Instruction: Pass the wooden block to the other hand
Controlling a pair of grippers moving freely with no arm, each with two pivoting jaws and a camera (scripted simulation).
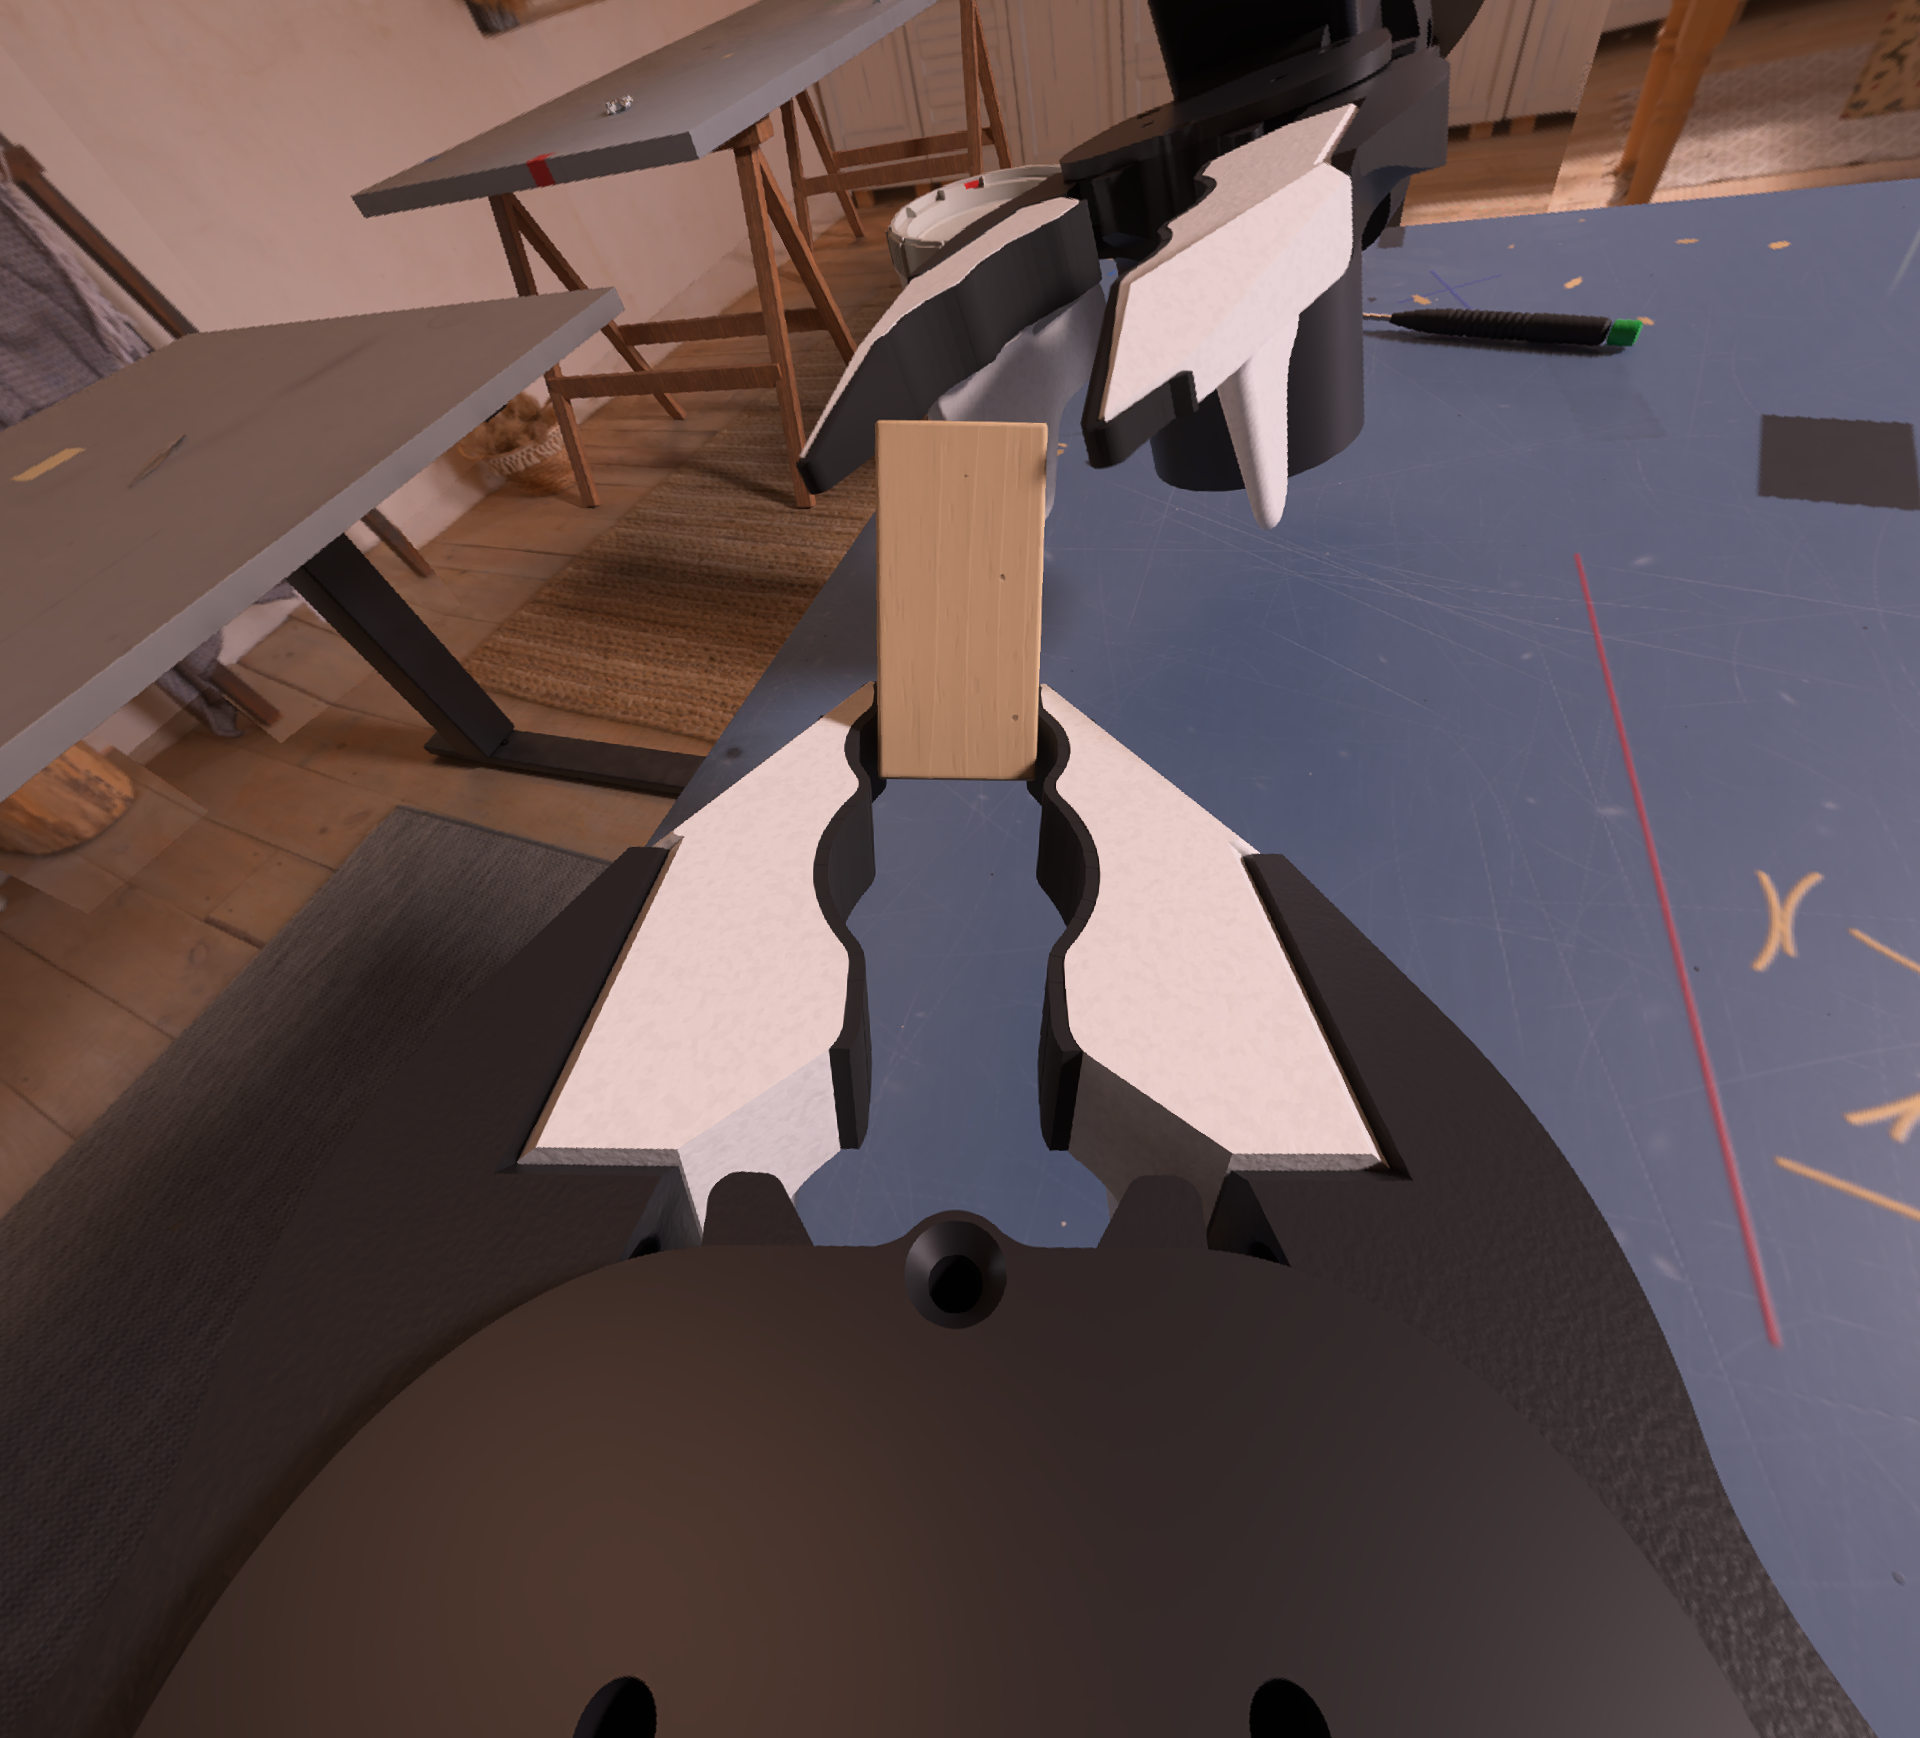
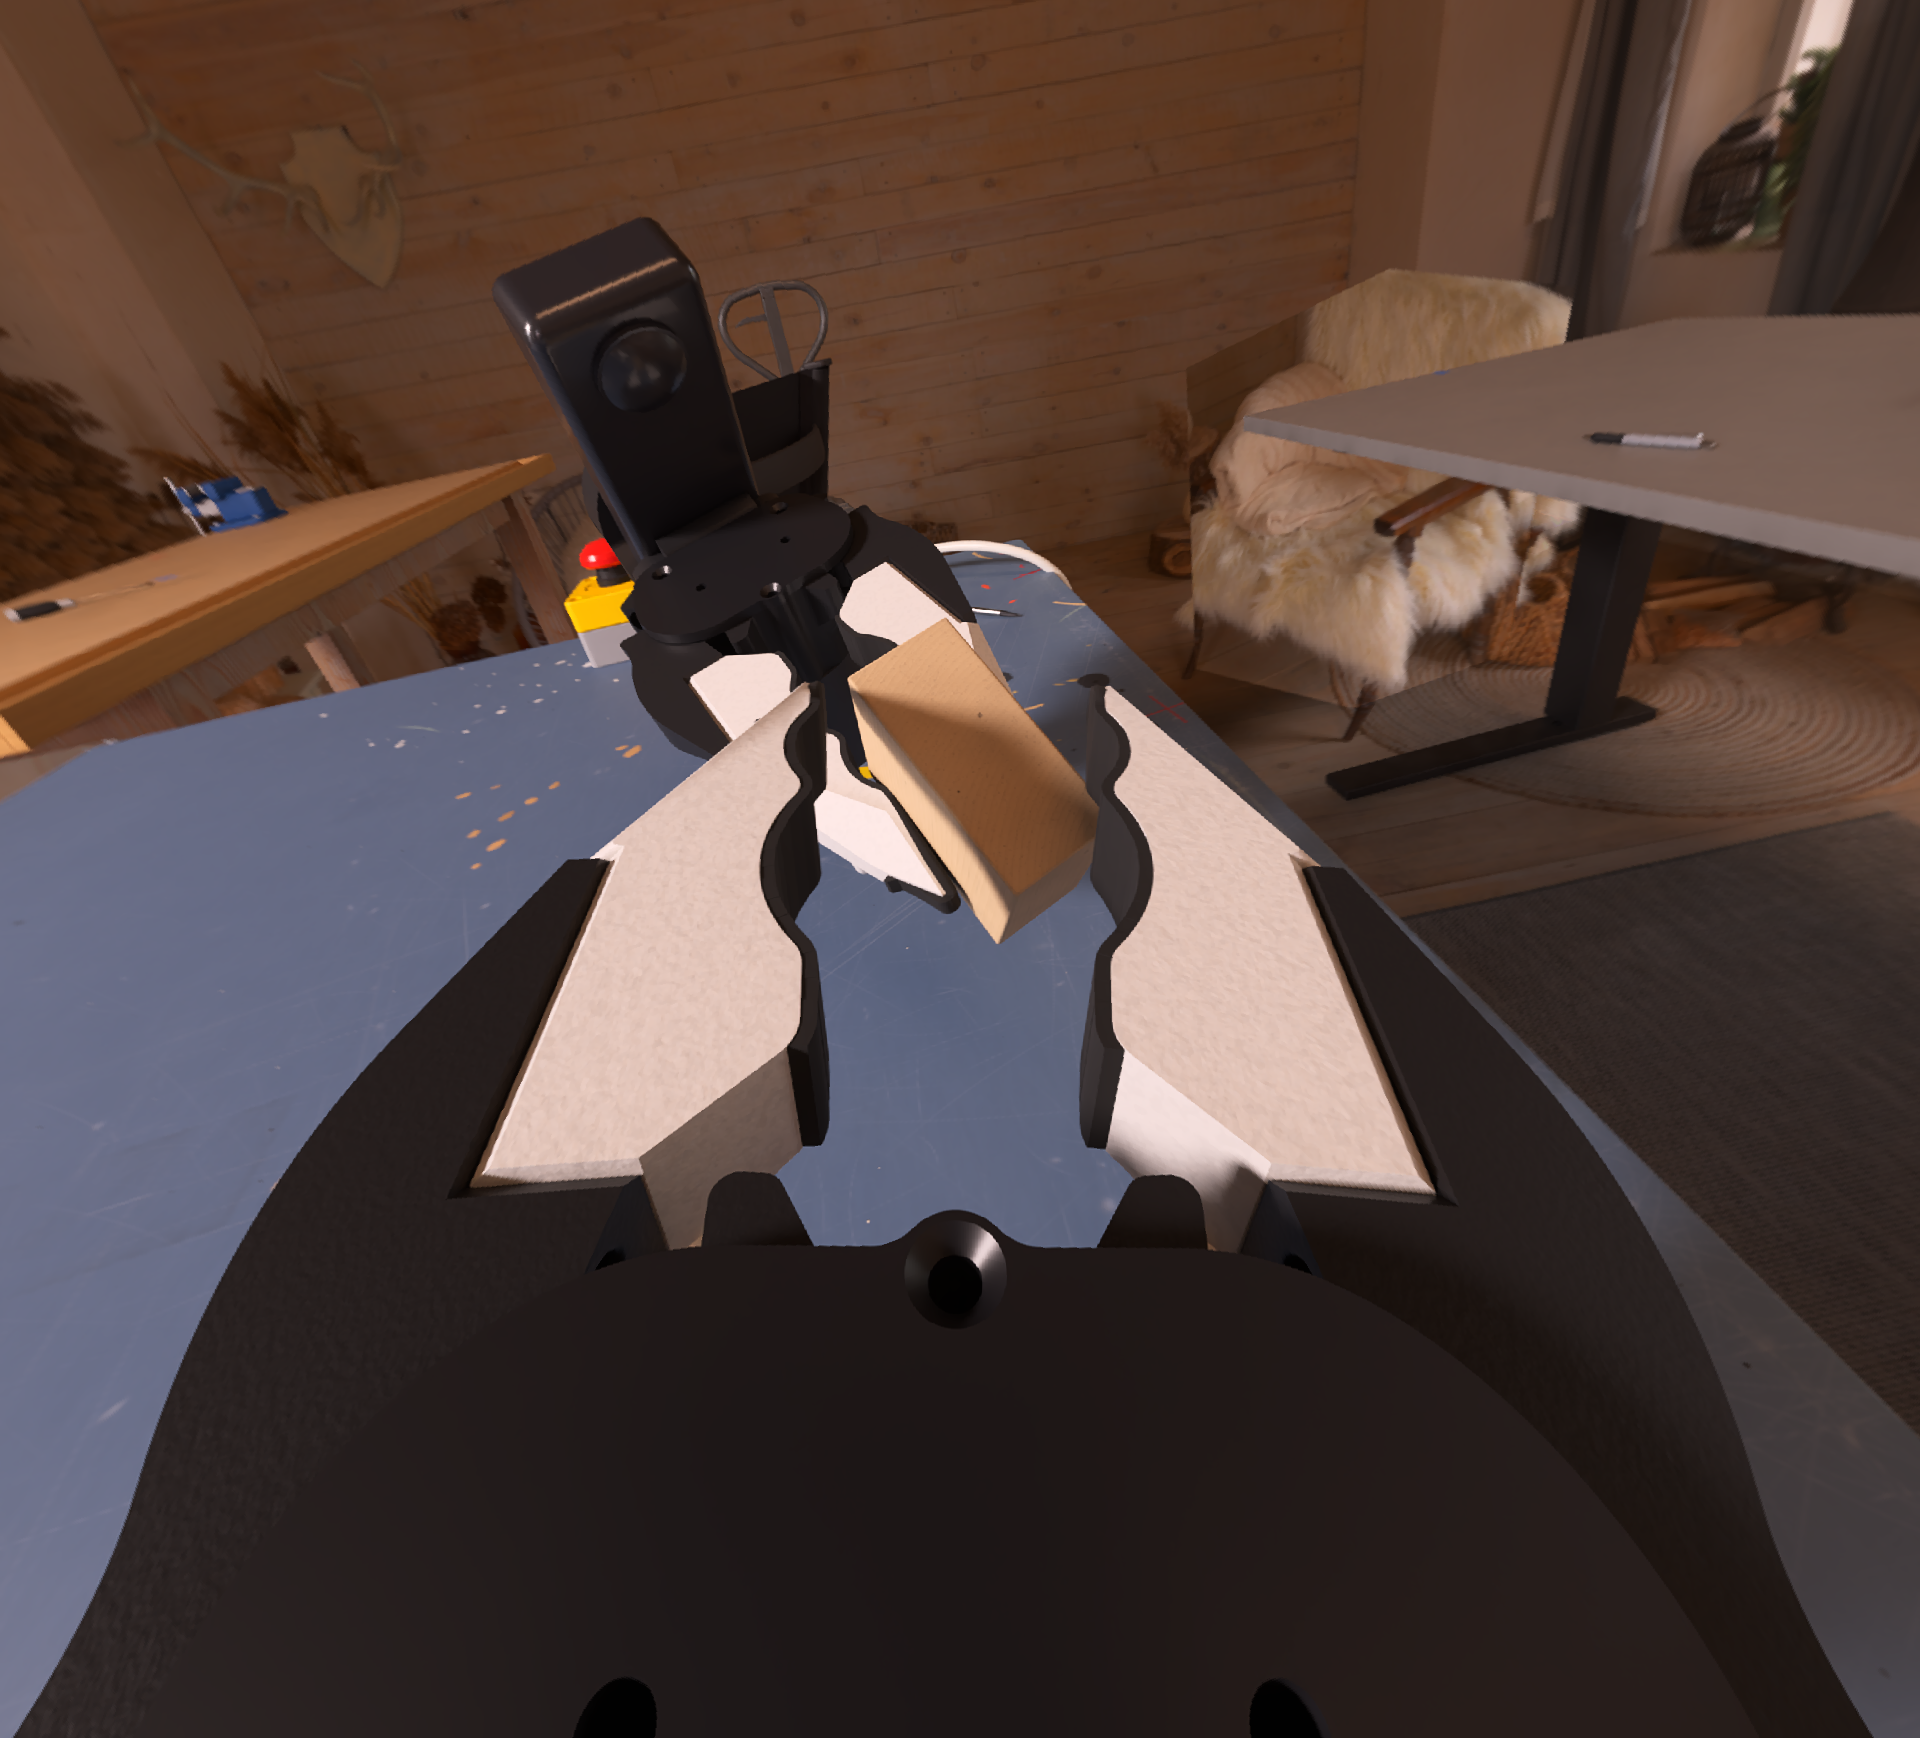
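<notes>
The left claw (image 1: 958, 732) is pinching the wooden block (image 1: 960, 597) by its near end. The block sticks out past the fingertips, up in the air over the blue tabletop (image 1: 1351, 753). From the left wrist view the block looks tall and straight, with pale wood lines running along it.

The right claw (image 2: 956, 701) is spread wide. Its two white fingers (image 2: 686, 940) sit on each side of the block, but they do not squeeze it. In the right wrist view the block (image 2: 977, 774) is tilted and lies between the fingers, closer to the one on the right side of the picture; I cannot tell if it touches that finger. The far end of the block is held by the left claw (image 2: 831, 701), which faces this way with its black camera box on top.

In the left wrist view the right claw (image 1: 956, 441) comes down from above, and its fingers reach around the far end of the block.

A black screwdriver (image 1: 1507, 327) with a green tip lies on the tabletop, well apart from the block. A thin red line (image 1: 1673, 940) and some yellow marks are drawn on the tabletop. A yellow box with a red button (image 2: 597, 592) sits at the far edge of the tabletop
</notes>
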